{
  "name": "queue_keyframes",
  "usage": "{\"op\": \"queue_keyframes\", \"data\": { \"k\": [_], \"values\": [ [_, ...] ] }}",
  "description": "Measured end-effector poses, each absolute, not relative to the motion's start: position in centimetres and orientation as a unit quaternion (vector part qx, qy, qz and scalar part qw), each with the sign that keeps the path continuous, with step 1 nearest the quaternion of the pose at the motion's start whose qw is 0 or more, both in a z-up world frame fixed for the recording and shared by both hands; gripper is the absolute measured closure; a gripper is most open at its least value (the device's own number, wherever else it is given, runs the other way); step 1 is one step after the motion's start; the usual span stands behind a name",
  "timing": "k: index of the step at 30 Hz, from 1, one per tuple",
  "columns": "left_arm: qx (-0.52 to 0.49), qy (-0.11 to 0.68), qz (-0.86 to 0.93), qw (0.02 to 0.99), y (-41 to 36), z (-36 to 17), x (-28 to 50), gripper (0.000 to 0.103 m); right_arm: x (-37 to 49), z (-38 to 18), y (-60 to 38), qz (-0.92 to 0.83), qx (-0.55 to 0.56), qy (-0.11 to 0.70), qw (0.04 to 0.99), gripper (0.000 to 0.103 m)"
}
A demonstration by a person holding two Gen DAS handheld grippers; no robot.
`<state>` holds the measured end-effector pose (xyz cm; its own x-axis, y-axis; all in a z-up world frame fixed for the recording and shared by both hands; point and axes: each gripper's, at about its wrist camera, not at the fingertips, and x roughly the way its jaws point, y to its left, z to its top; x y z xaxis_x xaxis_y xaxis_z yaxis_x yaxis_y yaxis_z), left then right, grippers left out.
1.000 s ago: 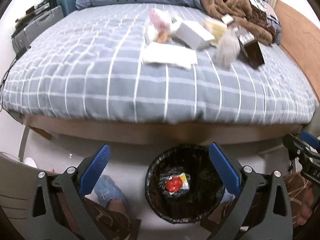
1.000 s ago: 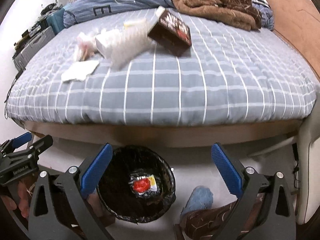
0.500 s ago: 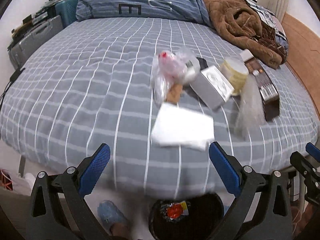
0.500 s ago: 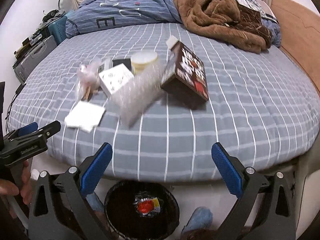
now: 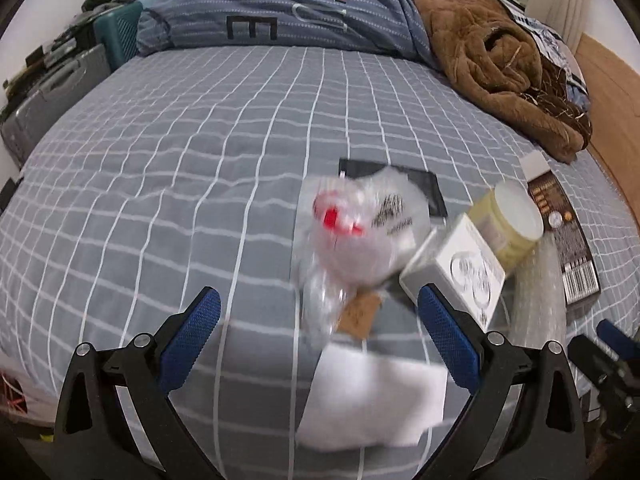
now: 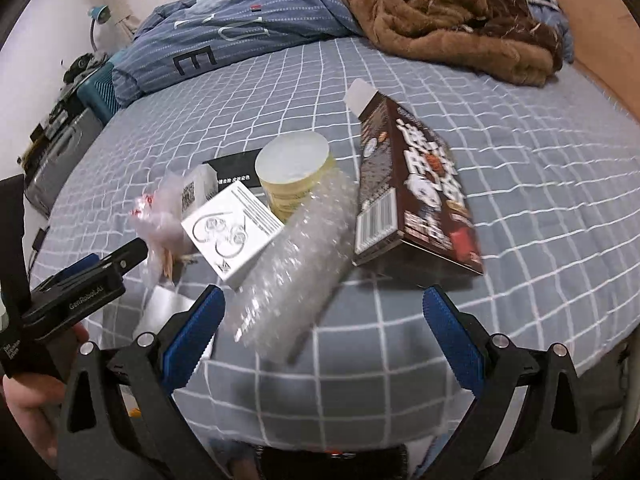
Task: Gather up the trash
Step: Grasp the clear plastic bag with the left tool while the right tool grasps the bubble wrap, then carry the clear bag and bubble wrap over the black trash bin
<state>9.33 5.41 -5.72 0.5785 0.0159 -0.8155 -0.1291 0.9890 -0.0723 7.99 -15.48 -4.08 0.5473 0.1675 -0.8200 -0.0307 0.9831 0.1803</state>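
Blue-padded left gripper point(image 5: 318, 336) and right gripper point(image 6: 324, 332), both gaping empty, are best closing squarely on the crinkly clear bubble-wrap sheet point(image 6: 296, 256) at twelve o'clock.

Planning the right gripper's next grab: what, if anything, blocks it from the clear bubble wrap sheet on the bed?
Nothing visible does. The open right gripper faces the clear bubble wrap sheet directly; the brown carton and white box flank it.
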Motion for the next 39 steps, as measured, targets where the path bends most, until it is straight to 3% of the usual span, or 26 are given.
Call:
{"op": "queue_keyframes", "data": {
  "k": [6,16,17,19,24,39],
  "values": [
    [-0.059,0.457,0.043,0.886,5.1,-6.2,11.6,0.010,9.4,-5.4,-14.7,0.062,0.079,0.482,0.870,0.016],
    [-0.047,0.479,0.029,0.876,3.8,-7.3,13.2,0.052,9.8,-6.7,-13.2,0.059,0.070,0.486,0.869,0.048],
    [-0.048,0.480,0.029,0.876,3.7,-7.4,13.2,0.053,9.8,-6.9,-13.0,0.060,0.067,0.488,0.868,0.057],
    [-0.047,0.482,0.028,0.874,3.5,-7.6,13.2,0.056,9.7,-6.9,-12.6,0.066,0.060,0.488,0.868,0.064],
    [-0.062,0.474,0.038,0.878,3.6,-6.6,12.2,0.058,9.3,-6.4,-12.7,0.079,0.058,0.486,0.869,0.074],
    [-0.058,0.458,0.048,0.886,3.6,-3.5,8.2,0.058,6.7,-3.6,-13.1,0.099,0.059,0.466,0.878,0.077]
  ]
}}
